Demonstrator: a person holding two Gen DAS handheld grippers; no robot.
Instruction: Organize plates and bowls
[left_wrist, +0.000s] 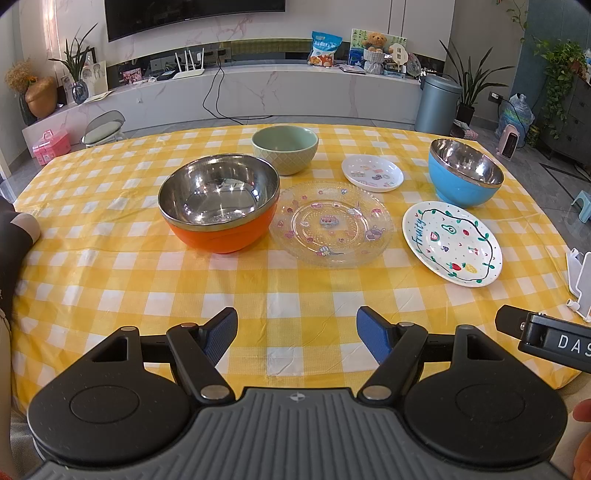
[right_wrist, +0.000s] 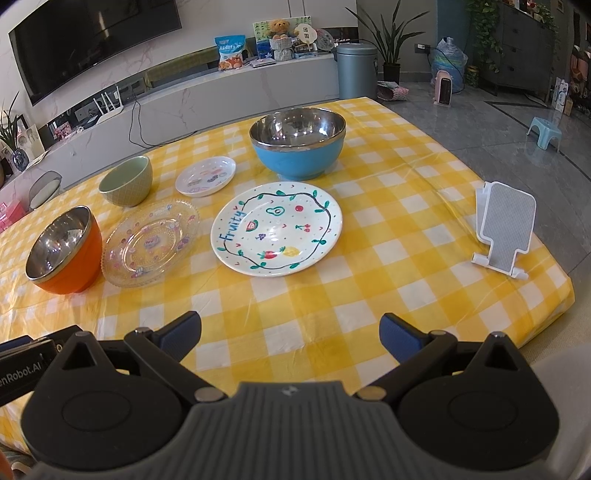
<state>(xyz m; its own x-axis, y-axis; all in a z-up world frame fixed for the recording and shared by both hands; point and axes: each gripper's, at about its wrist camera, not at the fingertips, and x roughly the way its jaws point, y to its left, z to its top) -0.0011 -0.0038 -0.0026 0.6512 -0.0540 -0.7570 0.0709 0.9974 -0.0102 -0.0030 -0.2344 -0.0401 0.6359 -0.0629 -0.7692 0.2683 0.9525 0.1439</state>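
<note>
On the yellow checked tablecloth (left_wrist: 258, 295) stand an orange steel-lined bowl (left_wrist: 218, 201) (right_wrist: 64, 253), a green ceramic bowl (left_wrist: 284, 148) (right_wrist: 126, 181) behind it, and a blue steel-lined bowl (left_wrist: 464, 170) (right_wrist: 297, 142) at the right. A clear glass plate (left_wrist: 331, 224) (right_wrist: 149, 242) lies beside the orange bowl. A small white plate (left_wrist: 372, 172) (right_wrist: 205, 175) and a white "Fruity" plate (left_wrist: 452, 242) (right_wrist: 276, 228) lie separately. My left gripper (left_wrist: 296, 334) is open and empty near the front edge. My right gripper (right_wrist: 290, 332) is open and empty in front of the Fruity plate.
A white phone stand (right_wrist: 505, 229) (left_wrist: 580, 284) sits near the table's right edge. A sleeve (left_wrist: 11, 236) shows at the left. Beyond the table are a marble TV bench (left_wrist: 258, 92), a grey bin (left_wrist: 437, 103) and a small stool (right_wrist: 543, 131).
</note>
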